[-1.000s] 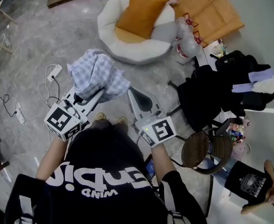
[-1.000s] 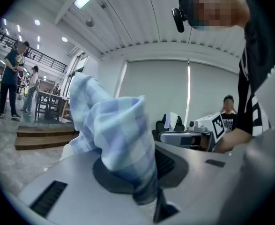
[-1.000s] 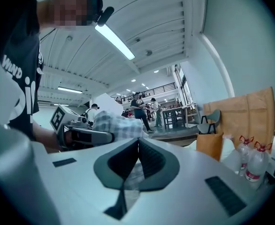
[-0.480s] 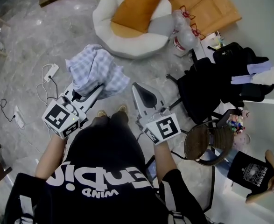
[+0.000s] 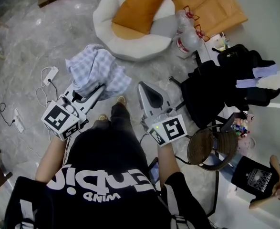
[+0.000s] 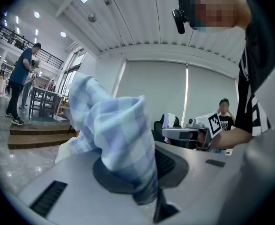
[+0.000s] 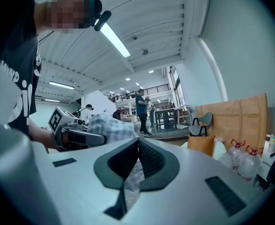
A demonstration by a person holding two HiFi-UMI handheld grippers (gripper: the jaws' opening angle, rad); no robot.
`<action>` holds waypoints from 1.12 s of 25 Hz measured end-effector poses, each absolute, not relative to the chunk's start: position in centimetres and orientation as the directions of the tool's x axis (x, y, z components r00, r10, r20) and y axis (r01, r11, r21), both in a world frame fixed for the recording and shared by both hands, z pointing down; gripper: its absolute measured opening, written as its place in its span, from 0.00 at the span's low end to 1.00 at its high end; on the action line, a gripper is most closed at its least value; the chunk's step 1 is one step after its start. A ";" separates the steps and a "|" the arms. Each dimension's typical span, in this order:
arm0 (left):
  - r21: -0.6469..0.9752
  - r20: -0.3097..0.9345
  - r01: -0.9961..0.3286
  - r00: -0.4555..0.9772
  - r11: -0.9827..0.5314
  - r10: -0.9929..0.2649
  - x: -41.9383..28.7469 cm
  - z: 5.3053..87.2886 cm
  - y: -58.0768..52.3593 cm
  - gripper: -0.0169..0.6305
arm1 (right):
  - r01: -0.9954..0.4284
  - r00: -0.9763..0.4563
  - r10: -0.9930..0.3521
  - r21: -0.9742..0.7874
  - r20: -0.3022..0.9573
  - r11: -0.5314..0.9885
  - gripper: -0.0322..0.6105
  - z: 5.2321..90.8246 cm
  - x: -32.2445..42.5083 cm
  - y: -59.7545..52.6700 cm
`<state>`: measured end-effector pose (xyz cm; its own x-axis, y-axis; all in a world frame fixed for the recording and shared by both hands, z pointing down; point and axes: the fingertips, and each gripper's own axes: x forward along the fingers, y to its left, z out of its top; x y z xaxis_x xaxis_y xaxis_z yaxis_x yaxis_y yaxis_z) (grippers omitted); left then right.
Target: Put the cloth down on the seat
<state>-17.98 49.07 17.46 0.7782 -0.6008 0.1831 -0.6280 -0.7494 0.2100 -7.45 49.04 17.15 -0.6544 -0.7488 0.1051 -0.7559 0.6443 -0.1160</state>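
Note:
A blue-and-white checked cloth (image 5: 98, 73) hangs bunched from my left gripper (image 5: 101, 87), whose jaws are shut on a fold of it. In the left gripper view the cloth (image 6: 114, 135) billows up over the left gripper (image 6: 142, 182) and hides its tips. My right gripper (image 5: 142, 87) is held beside it, a little to the right, shut with nothing in it; its jaws (image 7: 138, 144) meet at the tips. The seat (image 5: 104, 25), a round white pouf with an orange cushion (image 5: 140, 8), stands on the floor ahead, beyond the cloth.
A black chair piled with bags and clothes (image 5: 216, 94) stands right. Plastic bottles (image 5: 187, 42) and cardboard (image 5: 216, 8) lie right of the seat. A power strip with cables (image 5: 51, 75) is at left. A wicker stool (image 5: 211, 149) and a seated person (image 5: 259, 180) are lower right.
The person has stepped one foot forward and the view has shifted slightly. Both grippers keep their hold and spacing; the cloth still hangs from the left one.

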 end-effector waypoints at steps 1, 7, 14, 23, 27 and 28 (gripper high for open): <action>0.210 0.183 -0.628 0.778 -0.749 -0.601 -17.8 17.5 48.7 0.14 | -0.757 -0.653 -0.750 -0.120 0.106 0.642 0.08 17.2 -7.2 48.7; 0.212 0.183 -0.626 0.780 -0.751 -0.598 -16.6 17.3 46.6 0.14 | -0.754 -0.656 -0.746 -0.127 0.114 0.644 0.08 17.5 -6.5 46.7; 0.223 0.175 -0.623 0.782 -0.749 -0.598 -15.4 17.8 43.8 0.14 | -0.743 -0.669 -0.732 -0.159 0.127 0.651 0.08 18.5 -6.7 44.1; 0.230 0.173 -0.627 0.779 -0.744 -0.603 -13.4 17.6 39.2 0.14 | -0.729 -0.683 -0.719 -0.161 0.127 0.665 0.08 18.7 -5.0 40.1; 0.224 0.178 -0.639 0.769 -0.736 -0.614 -12.4 17.1 36.9 0.14 | -0.721 -0.692 -0.712 -0.156 0.119 0.675 0.08 18.4 -3.6 37.5; 0.222 0.179 -0.642 0.766 -0.734 -0.617 -12.2 17.1 36.4 0.14 | -0.718 -0.695 -0.709 -0.153 0.117 0.679 0.08 18.4 -3.2 36.9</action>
<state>-12.17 36.42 17.10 0.7664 -0.6168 0.1791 -0.6423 -0.7335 0.2222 -3.19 36.92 18.35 -0.6952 -0.7093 0.1166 -0.7183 0.6788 -0.1526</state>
